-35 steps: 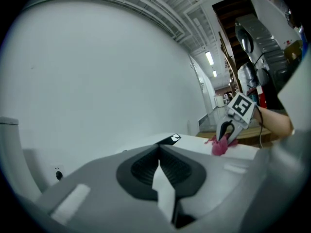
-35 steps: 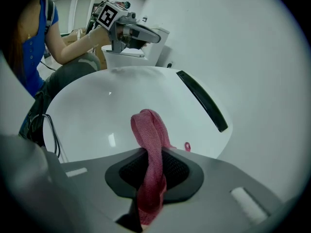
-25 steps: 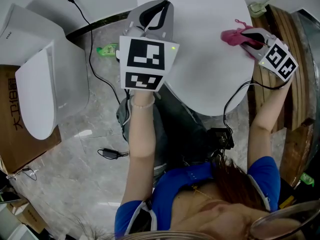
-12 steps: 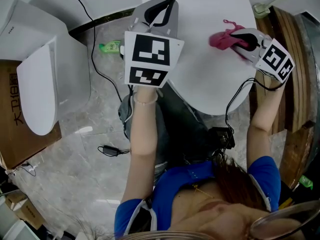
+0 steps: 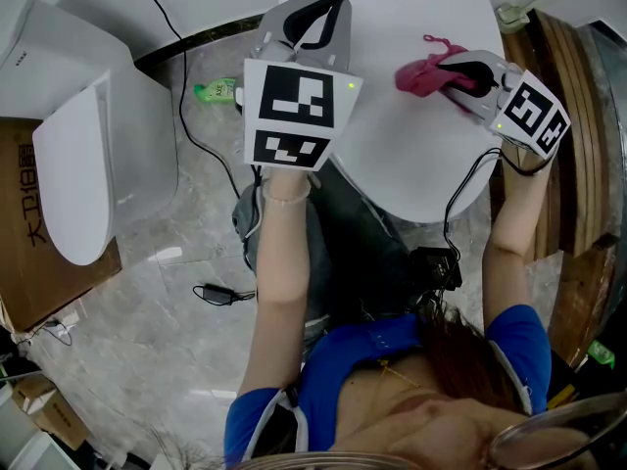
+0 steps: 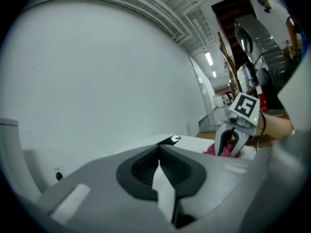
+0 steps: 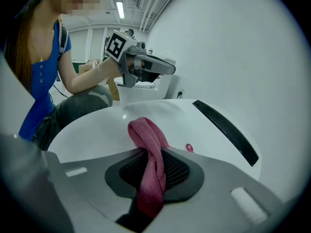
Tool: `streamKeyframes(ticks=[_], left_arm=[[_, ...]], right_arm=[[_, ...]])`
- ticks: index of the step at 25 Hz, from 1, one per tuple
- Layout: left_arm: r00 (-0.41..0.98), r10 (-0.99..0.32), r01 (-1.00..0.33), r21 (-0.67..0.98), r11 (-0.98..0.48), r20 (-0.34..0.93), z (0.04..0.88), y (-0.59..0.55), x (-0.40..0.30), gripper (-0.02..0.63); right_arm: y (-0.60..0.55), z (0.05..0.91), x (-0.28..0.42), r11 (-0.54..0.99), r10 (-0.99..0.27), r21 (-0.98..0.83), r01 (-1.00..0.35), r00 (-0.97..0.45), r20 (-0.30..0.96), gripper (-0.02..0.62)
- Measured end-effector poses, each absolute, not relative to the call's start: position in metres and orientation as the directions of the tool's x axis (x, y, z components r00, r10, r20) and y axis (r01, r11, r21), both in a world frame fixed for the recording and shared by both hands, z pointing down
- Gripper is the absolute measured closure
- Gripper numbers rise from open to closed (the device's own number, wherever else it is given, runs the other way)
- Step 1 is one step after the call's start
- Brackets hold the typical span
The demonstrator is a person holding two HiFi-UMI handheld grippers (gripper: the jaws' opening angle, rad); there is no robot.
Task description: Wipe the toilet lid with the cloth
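Pink cloth (image 5: pixel 419 74) clamped over the white toilet lid (image 5: pixel 402 155), near its right edge.
Your right gripper (image 5: pixel 451 67) is closed on the cloth. Your left gripper (image 5: pixel 315 13), jaws together and empty, hangs above the lid's left edge. The dark characters on the cardboard box (image 5: pixel 29 213) can't be read.

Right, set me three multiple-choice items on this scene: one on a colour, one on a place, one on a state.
1. What colour is the cloth?
A pink
B blue
C white

2. Where is the cloth?
A in the left tool
B in the right tool
C lying loose on the lid

3. How do the left tool's jaws stand?
A wide apart
B together, empty
C shut on the cloth

Answers:
1 A: it shows pink in the head and right gripper views.
2 B: it runs between that tool's jaws.
3 B: they meet with nothing between them.
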State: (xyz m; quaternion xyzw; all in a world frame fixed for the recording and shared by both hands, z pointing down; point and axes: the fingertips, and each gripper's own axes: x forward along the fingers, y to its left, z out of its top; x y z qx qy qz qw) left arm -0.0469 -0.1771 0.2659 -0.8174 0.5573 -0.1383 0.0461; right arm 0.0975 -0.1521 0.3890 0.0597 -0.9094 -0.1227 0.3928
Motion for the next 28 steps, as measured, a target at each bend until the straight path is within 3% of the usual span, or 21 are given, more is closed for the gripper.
streamKeyframes(ticks=[28], left_arm=[[0.350,-0.924,-0.898,-0.225,-0.378,0.156,0.260,-0.172,-0.049,0.603]], right_arm=[[-0.134,0.388,0.048,0.960,-0.163,0.274,0.049,-0.699,0.696,0.525]])
